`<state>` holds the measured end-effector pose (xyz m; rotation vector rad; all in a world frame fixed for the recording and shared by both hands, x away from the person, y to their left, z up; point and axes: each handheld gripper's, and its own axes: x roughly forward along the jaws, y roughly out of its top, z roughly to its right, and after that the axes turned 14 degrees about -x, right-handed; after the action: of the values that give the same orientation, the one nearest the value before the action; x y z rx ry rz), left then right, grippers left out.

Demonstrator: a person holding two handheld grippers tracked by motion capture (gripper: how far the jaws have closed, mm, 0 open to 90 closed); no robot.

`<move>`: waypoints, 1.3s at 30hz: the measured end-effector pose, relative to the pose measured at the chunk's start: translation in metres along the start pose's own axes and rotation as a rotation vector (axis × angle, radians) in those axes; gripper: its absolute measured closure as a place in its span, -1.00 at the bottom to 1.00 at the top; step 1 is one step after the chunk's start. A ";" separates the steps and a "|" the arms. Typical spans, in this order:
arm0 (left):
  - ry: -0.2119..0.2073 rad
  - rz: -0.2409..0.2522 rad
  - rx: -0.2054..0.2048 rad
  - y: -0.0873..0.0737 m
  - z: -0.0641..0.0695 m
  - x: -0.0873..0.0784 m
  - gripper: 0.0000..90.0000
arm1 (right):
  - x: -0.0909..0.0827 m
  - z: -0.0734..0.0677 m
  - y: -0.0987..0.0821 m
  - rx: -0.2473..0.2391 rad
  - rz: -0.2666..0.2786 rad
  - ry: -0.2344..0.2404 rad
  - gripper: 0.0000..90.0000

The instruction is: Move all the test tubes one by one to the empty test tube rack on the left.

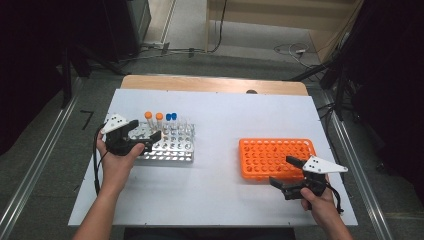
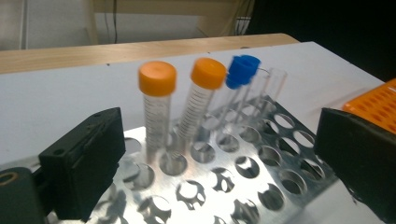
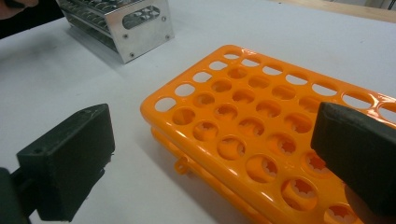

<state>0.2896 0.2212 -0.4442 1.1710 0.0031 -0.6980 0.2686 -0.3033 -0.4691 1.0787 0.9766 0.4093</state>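
Observation:
A metal tube rack [image 1: 172, 150] stands at the left of the white table [image 1: 220, 195]. It holds two orange-capped tubes [image 1: 154, 119], a blue-capped pair [image 1: 171, 118] and some clear uncapped tubes. My left gripper [image 1: 145, 129] is open, its jaws over the rack's left end, short of the orange-capped tubes [image 2: 157, 93]. In the left gripper view the open gripper [image 2: 219, 158] frames the rack [image 2: 261, 179] and the blue caps [image 2: 243, 70]. An empty orange rack [image 1: 275, 157] lies at the right. My right gripper [image 1: 282, 170] is open at its near right corner, empty [image 3: 215, 158].
The table's wooden far edge [image 1: 215, 84] borders the floor, where cables [image 1: 292, 50] lie. Dark stands flank the table on both sides. In the right gripper view the metal rack [image 3: 121, 23] sits beyond the orange rack [image 3: 261, 116].

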 end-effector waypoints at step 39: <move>-0.102 0.036 0.036 -0.072 0.020 -0.073 -1.00 | -0.003 0.012 -0.009 0.006 -0.005 -0.016 -1.00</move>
<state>0.1890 0.2257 -0.4707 1.1660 -0.1158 -0.7279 0.2754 -0.3155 -0.4743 1.0837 0.9665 0.3932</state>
